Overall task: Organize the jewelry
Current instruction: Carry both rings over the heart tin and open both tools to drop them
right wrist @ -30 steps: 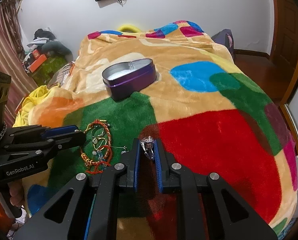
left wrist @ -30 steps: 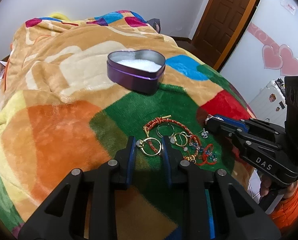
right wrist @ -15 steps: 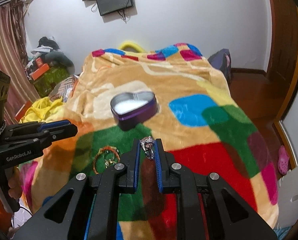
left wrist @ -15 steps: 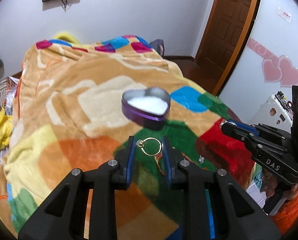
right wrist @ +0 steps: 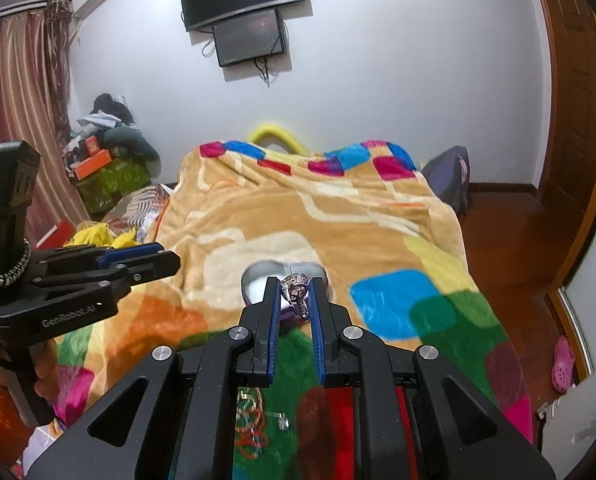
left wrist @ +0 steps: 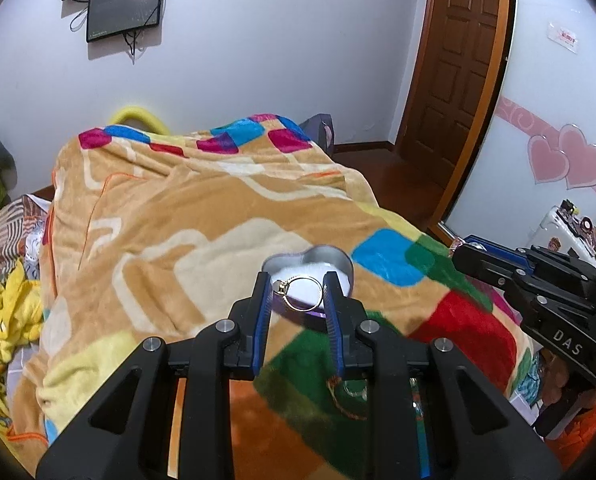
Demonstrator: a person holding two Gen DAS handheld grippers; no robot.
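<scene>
Nearest the left wrist camera, the left gripper [left wrist: 297, 288] is closed to a narrow gap on a thin gold ring [left wrist: 301, 293], pinched across its width by the blue pads, with a small setting at the ring's 9 o'clock; in the right wrist view the right gripper [right wrist: 294, 296] is closed tighter on a silver ring [right wrist: 297, 292] with an ornate top. Below both, at 6 o'clock in each view, the remaining jewelry pile [right wrist: 252, 426] of red cord bracelets and small rings lies on the green patch of the blanket [left wrist: 202, 216] on the bed. Further off, just beyond the fingertips, the heart-shaped tin [left wrist: 332, 258] sits open with a white lining, each ring lined up over it. The risks I see: each ring is held only at two thin points, so a slight twist could flick it out; released short of the rim, it would sink into the plush pile and be hard to find; both grippers converging on one small tin could collide; and the light tin may tip on the soft bed if nudged
</scene>
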